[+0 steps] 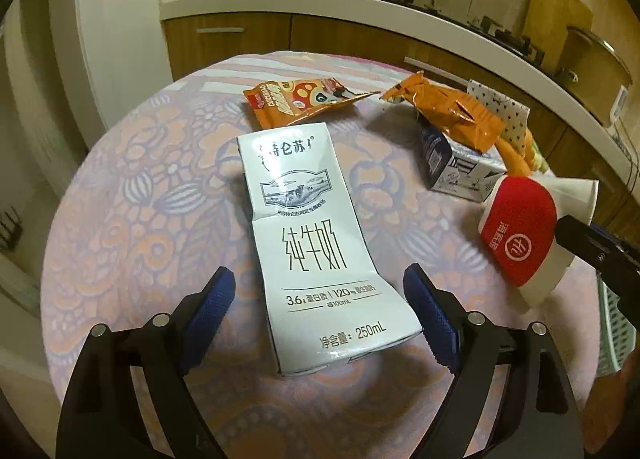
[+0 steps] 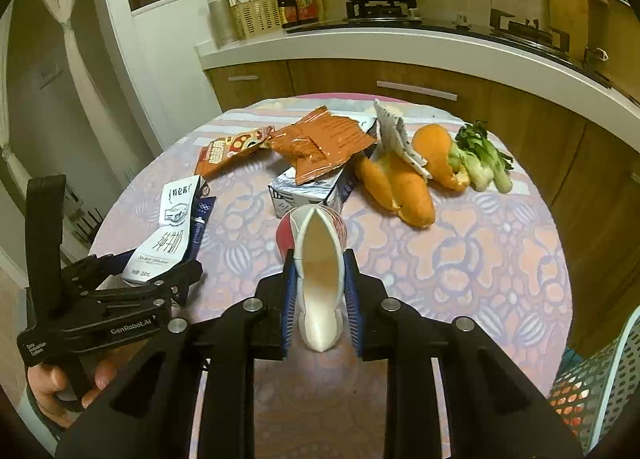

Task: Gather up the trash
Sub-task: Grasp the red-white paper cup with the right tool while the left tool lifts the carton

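A flattened white milk carton (image 1: 316, 243) lies on the round table's floral cloth (image 1: 140, 199). My left gripper (image 1: 318, 273) stands open astride its near half; the blue pads (image 1: 216, 299) flank it, the left one clearly apart from it. In the right wrist view the same carton (image 2: 168, 235) lies at the left with the left gripper (image 2: 156, 263) around it. My right gripper (image 2: 320, 259) is shut on a crushed red-and-white paper cup (image 2: 320, 243), which is squeezed narrow between the pads. The left wrist view shows this cup (image 1: 520, 235) at the right.
Farther back lie an orange snack bag (image 2: 232, 151), a crumpled orange wrapper (image 2: 320, 143) on a blue-and-white carton (image 2: 308, 191), orange peel (image 2: 400, 187), patterned paper (image 2: 394, 131) and bok choy (image 2: 480, 159). A perforated basket (image 2: 600, 379) stands at the right. Kitchen cabinets (image 2: 400, 83) run behind the table.
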`<state>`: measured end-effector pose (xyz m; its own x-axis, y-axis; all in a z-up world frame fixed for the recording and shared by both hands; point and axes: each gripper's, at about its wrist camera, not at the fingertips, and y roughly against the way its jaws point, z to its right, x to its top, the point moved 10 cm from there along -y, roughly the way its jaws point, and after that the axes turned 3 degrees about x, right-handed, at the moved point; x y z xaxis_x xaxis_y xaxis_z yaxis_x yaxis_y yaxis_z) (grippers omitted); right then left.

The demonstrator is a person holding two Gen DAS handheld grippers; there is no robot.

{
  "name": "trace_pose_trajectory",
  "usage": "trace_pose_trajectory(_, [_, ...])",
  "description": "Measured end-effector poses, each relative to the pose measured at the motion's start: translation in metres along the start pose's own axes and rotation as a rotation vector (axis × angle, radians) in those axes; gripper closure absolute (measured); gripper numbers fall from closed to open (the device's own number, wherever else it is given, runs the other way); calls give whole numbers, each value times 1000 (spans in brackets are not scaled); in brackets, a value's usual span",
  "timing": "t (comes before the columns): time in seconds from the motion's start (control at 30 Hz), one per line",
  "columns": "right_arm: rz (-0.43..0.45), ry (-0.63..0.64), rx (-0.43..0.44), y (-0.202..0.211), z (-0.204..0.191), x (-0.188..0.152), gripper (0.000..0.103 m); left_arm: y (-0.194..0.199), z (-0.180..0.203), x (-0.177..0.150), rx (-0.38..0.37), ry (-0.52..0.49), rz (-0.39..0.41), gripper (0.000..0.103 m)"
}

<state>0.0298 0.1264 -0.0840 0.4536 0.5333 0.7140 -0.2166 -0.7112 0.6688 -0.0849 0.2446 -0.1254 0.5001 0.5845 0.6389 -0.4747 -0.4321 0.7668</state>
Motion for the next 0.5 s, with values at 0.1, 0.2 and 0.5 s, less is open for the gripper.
trace_pose_trajectory(0.1, [-18,4,7,-10,-2,0,76,-1,-2,1,18,-4,3,25])
trace_pose_trajectory(0.2, [-53,9,-1,-27,0,-3,73,1,-5,3,47,-17,16,42])
trace_pose_trajectory(0.5, [-17,-21,2,-10,5,-5,74,26,-7,11,-42,26,84,50])
